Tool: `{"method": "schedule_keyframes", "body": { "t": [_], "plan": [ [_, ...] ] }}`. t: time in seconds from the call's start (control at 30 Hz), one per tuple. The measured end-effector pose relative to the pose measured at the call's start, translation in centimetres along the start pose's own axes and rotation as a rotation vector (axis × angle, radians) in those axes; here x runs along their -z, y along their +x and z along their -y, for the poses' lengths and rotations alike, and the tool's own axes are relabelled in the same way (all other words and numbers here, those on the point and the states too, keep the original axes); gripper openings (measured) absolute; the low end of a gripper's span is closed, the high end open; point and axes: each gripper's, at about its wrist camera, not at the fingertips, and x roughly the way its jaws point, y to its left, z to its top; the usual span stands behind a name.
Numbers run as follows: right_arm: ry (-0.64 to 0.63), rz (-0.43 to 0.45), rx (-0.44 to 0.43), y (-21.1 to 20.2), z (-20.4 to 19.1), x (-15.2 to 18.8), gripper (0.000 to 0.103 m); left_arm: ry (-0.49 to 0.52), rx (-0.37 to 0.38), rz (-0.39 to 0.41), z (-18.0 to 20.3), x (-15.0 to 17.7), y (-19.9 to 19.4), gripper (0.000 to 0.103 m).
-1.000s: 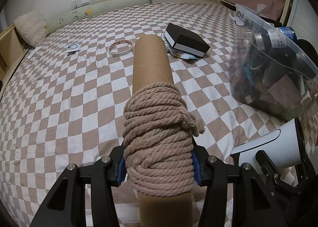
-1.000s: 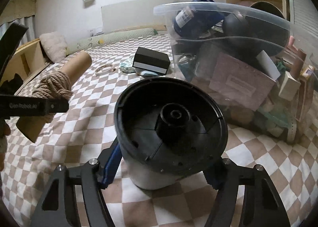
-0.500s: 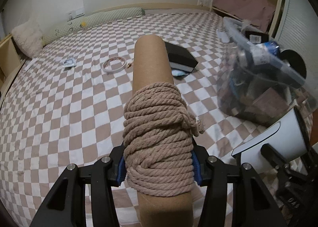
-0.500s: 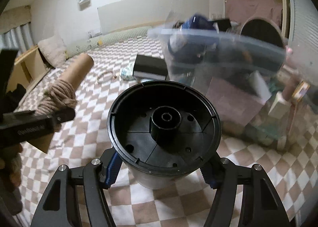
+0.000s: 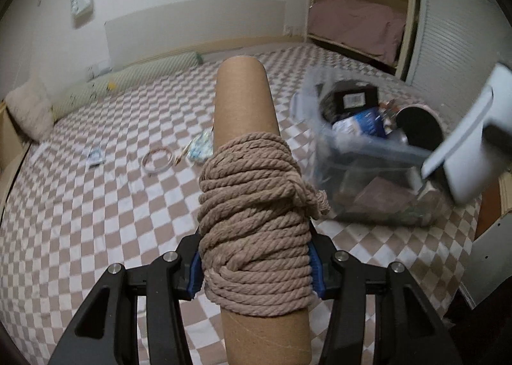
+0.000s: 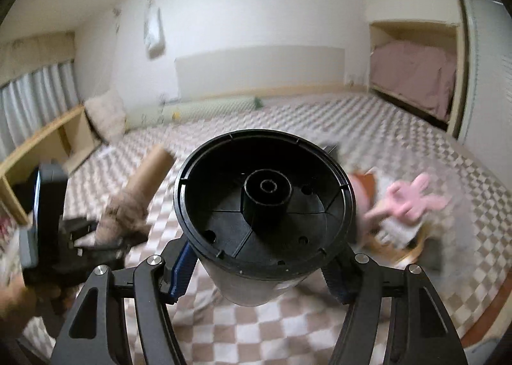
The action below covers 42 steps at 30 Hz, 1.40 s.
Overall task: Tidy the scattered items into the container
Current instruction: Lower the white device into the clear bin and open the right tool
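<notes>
1. Above the checkered bedspread (image 5: 80,205), the left gripper (image 5: 256,265) has its 2 fingers closed against the sides of a cardboard tube (image 5: 244,99), pinching it through the coil of tan rope (image 5: 252,214) wound round its middle; the tube points away from the camera toward the far edge of the bed.
2. Right of the tube, the clear plastic container (image 5: 368,157) sits on the bedspread toward the bed's right edge, already packed with dark boxes and other items (blurred, so most cannot be told apart).
3. Left of the tube, a ring of tape (image 5: 158,162), a small packet (image 5: 96,155) and a crumpled wrapper (image 5: 200,147) lie loose on the bedspread, well apart from the container.
4. From the right wrist view, the right gripper (image 6: 259,264) clamps both fingers on a cylinder (image 6: 264,202) with a black, ribbed end facing the camera; in the left wrist view its white side shows at the right edge.
5. Behind the cylinder, to its right, a pink rabbit-shaped item (image 6: 406,198) shows among blurred contents.
6. At the left of that view, a hand (image 6: 16,304) holds the left gripper with the roped tube.
</notes>
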Motion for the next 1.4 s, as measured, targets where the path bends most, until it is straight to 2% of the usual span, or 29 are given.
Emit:
{"method": "schedule_keyframes", "body": {
  "t": [0.1,0.27,0.4,0.5,0.57,0.77,0.97,1.07,1.3,1.4],
  "plan": [
    [0.027,0.060,0.074,-1.2,3.3,-1.4,0.068,0.011,0.044,0.017,2.1,-1.5,-0.2,0.051],
    [0.128,0.091,0.169,-1.3,9.2,-2.3,0.068,0.028,0.132,0.043,6.1,-4.2,-0.3,0.051],
    [0.249,0.071,0.176,-0.3,13.4,-1.6,0.068,0.053,0.201,0.062,10.1,-6.3,0.5,0.051],
    [0.341,0.022,0.154,1.0,15.6,-0.9,0.068,0.071,0.249,0.069,12.7,-7.6,1.1,0.051],
    [0.410,-0.014,0.144,2.3,16.9,-0.2,0.068,0.089,0.256,0.066,13.7,-8.0,1.4,0.051],
    [0.485,-0.135,0.133,5.8,18.0,1.7,0.067,0.097,0.252,0.052,14.9,-9.1,3.1,0.051],
    [0.610,-0.197,0.019,7.6,17.9,3.4,0.067,0.066,0.255,0.040,14.4,-9.1,3.9,0.051],
    [0.564,-0.229,0.038,7.9,17.0,4.0,0.067,0.064,0.253,0.026,14.1,-8.9,4.8,0.051],
    [0.522,-0.285,0.091,5.4,15.5,5.2,0.070,0.041,0.268,-0.002,13.4,-9.0,5.6,0.051],
    [0.465,-0.264,0.168,4.4,15.6,4.5,0.083,0.037,0.286,-0.012,14.3,-9.6,5.7,0.051]
  ]
}}
